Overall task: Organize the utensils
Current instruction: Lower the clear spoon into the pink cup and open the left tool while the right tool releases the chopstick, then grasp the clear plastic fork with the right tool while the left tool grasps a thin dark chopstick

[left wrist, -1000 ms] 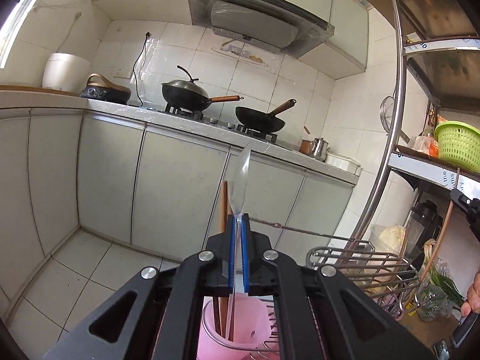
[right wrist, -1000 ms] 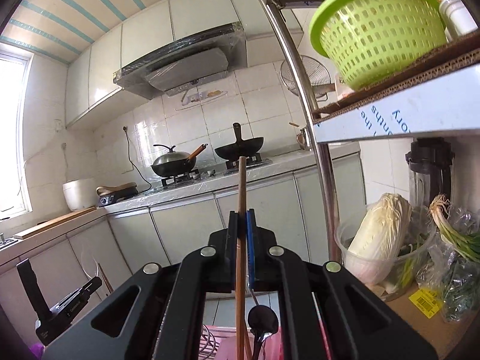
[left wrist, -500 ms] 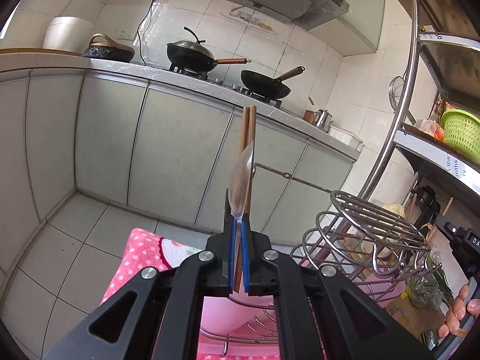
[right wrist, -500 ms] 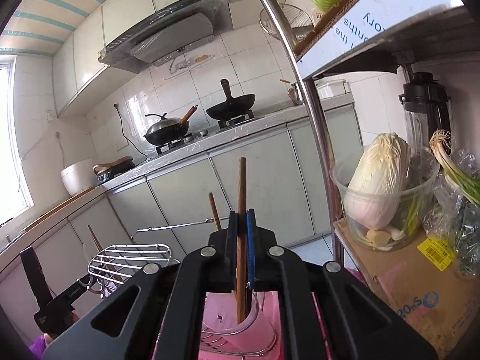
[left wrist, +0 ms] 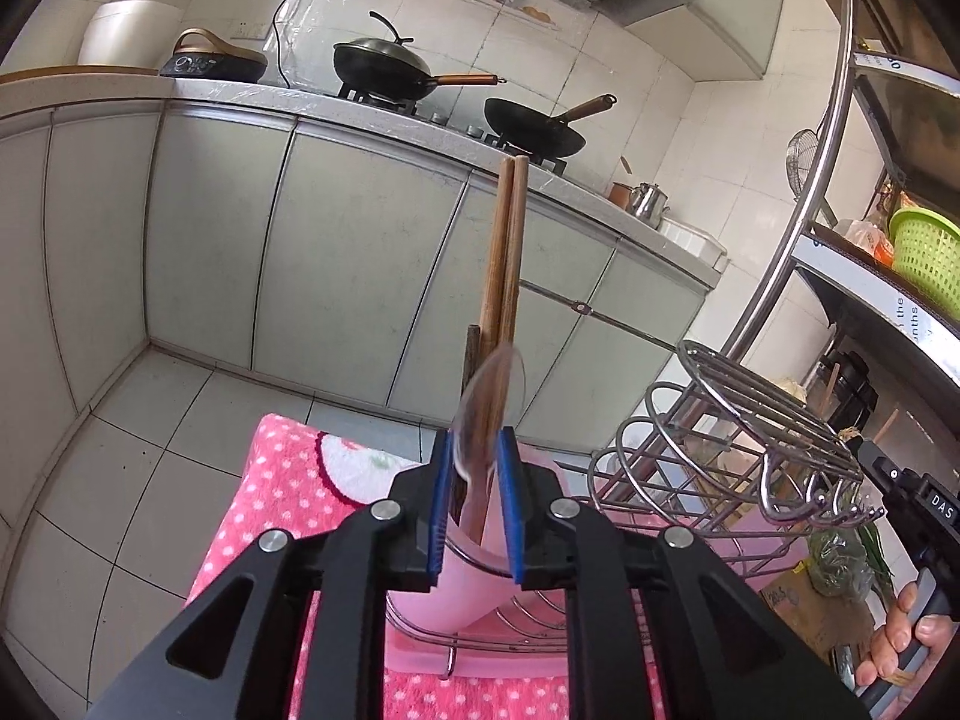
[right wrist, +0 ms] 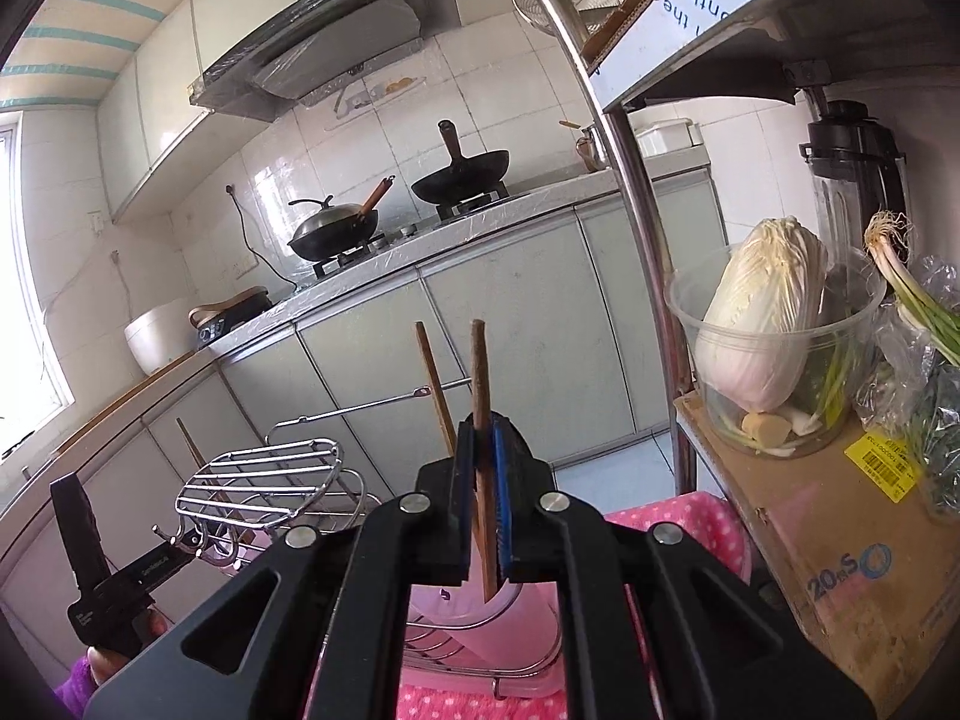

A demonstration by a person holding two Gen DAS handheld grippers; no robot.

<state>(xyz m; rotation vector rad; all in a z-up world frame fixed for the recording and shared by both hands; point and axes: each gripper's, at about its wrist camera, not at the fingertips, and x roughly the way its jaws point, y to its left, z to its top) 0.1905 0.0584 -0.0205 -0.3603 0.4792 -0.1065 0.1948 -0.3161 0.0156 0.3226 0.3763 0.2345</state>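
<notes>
— Small tiled kitchen, woks on the stove, and a wire dish rack (left wrist: pixel 738 438) on a pink dotted towel (left wrist: pixel 282 498). How far along are they?

— Partway, I'd say. Two wooden chopsticks (left wrist: pixel 507 252) already stand in the pink cup (left wrist: pixel 456 588) at the rack's end. The left gripper (left wrist: pixel 475 504) has just been opening, a clear plastic spoon (left wrist: pixel 486 414) loose between its jaws over that cup.

— And the right gripper (right wrist: pixel 483 501)?

— Pinched narrow on one chopstick (right wrist: pixel 480 414), tip inside the cup, not yet let go.

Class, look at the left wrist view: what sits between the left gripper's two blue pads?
In the left wrist view, a clear plastic spoon stands between the left gripper pads, which have just been opening, above the pink cup.
</notes>
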